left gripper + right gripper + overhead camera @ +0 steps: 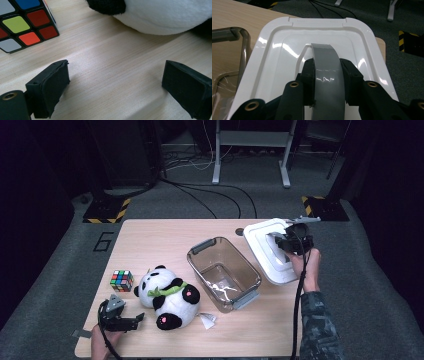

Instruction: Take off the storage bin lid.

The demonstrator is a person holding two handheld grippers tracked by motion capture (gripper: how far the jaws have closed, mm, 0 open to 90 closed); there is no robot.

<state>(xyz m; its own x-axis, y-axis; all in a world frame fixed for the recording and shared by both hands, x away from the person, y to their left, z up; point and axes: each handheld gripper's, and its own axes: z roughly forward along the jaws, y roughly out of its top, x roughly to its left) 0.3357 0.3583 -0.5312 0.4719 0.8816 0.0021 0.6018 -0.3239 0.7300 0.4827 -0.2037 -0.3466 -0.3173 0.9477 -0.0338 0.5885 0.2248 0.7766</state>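
The right gripper point(327, 75) is clamped on the grey handle point(325, 65) of the white lid point(267, 251), which sits at the bench's point(165, 232) 2 o'clock corner, just beside the clear container point(223, 272) at centre. The left gripper point(115, 85) rests at 7 o'clock, jaws wide apart on bare wood, with the cube point(22, 23) at its 11 o'clock and the plush panda point(167, 297) near.

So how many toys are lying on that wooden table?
2: a multicoloured puzzle cube near the table's left edge, and a black-and-white plush panda lying just right of it, beside the clear plastic tub.
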